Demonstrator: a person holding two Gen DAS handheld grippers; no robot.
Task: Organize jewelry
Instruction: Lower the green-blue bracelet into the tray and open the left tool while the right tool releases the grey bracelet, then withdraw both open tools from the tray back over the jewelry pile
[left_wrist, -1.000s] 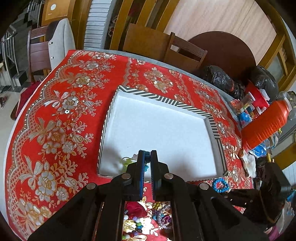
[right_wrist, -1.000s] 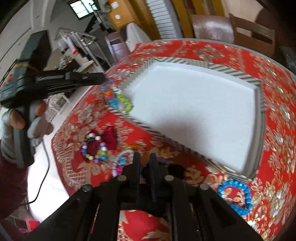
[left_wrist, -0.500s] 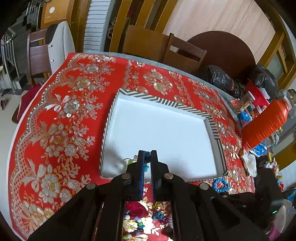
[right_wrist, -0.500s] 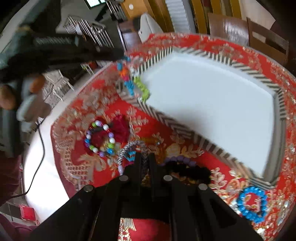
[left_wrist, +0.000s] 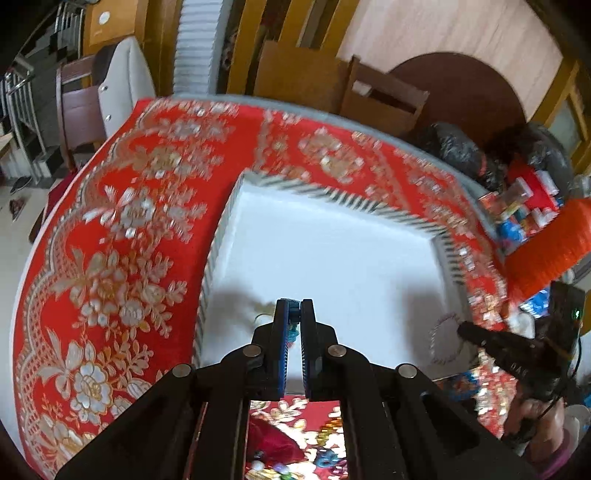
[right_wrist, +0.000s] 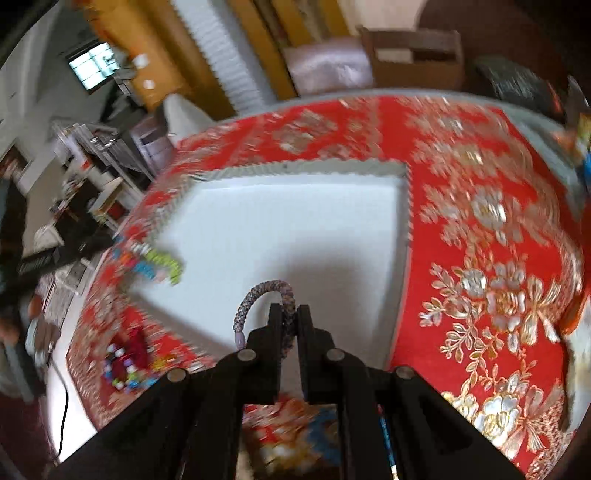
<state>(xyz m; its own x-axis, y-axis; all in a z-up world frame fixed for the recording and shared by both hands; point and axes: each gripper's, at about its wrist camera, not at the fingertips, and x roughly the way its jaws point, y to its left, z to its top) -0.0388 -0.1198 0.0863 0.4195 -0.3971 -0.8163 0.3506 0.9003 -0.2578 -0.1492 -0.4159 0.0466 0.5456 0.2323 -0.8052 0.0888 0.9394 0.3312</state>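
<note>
Two hand-held tools hang over a white tray (right_wrist: 280, 221) on a red flowered desk (right_wrist: 480, 258). The right tool (right_wrist: 289, 314) is clenched on a grey beaded bracelet (right_wrist: 258, 291) above the tray's near edge. The left tool (left_wrist: 294, 317) pinches a multicoloured bead string (right_wrist: 162, 264) at the tray's corner. Releasing too early could drop either piece outside the rim.

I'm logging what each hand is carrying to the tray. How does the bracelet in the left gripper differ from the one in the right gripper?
The colourful bracelet in the left gripper has chunky bright beads, green, blue and orange; the silvery bracelet in the right gripper is a thin, greyish woven cord. The colourful bracelet hangs at the tray's left edge; the silvery bracelet arches over its near white floor. Both are pinched between shut jaws over the tray.
</note>
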